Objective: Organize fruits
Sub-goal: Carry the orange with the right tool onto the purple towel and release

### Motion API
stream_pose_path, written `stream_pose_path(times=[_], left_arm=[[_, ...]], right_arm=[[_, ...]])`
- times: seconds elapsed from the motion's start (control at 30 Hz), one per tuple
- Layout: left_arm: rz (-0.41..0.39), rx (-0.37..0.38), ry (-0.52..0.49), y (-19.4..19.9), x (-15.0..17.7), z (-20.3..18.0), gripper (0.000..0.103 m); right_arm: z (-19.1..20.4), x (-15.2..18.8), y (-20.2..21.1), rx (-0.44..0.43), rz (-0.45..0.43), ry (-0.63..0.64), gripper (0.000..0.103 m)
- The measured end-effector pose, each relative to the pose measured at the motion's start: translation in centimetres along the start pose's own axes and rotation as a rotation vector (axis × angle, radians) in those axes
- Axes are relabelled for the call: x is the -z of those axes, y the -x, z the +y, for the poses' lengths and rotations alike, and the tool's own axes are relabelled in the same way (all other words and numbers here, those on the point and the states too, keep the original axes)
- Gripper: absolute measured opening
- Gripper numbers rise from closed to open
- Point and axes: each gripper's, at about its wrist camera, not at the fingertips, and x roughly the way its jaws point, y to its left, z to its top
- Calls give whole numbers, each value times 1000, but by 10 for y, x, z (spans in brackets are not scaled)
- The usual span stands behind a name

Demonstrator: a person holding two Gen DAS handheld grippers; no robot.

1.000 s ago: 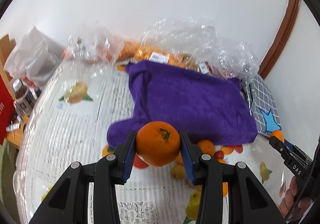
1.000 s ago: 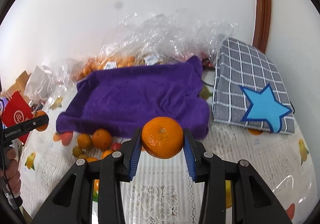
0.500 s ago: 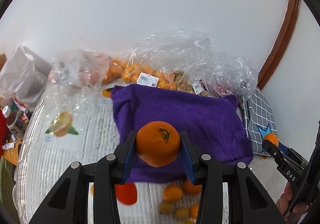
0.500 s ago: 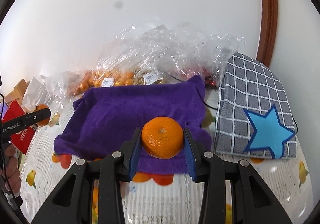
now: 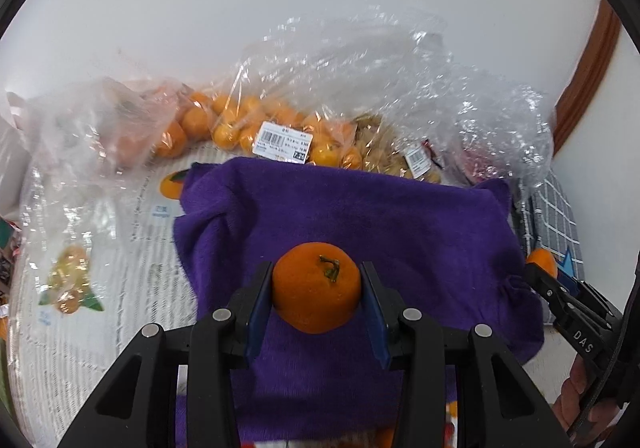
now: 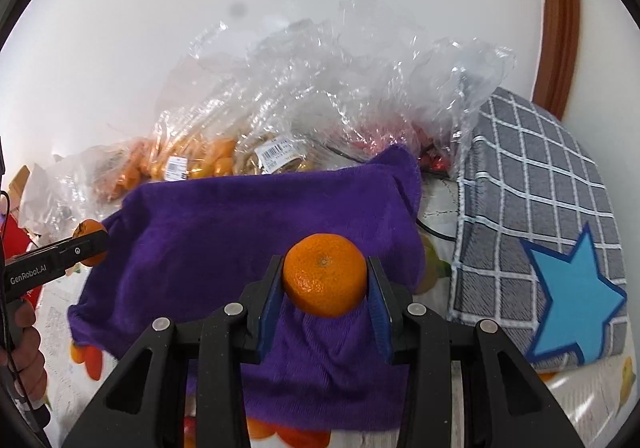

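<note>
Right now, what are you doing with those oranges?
A person holds a gripper in each hand, and each one is clamped on an orange. The left gripper holds an orange with its green stem showing. The right gripper holds a second orange. Both hang above a purple towel spread on the table. Behind the towel, clear plastic bags hold more small oranges. A grey checked cloth with a blue star lies to the right.

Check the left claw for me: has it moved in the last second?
Yes. The left claw, shut on its orange, has moved forward over the purple towel, toward the fruit bags by the wall.
</note>
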Motion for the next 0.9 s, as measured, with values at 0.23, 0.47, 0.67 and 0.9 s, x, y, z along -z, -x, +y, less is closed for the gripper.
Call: stream_pose_path(times=[0.23,0.47,0.67,0.9], left_arm=[[52,2,5,-29,1,3,40],[89,-5,2,-46,2,6,40],[105,-13,-4,-50,2,6,40],[115,-35,-23,-48,1,1,41]], right_arm=[[-2,-1,-41,14,57,18,40],[-1,7,-61,2,94,25,40],[4,12,-69,12,116,47,40],[4,10,-61,12,109,44,42]])
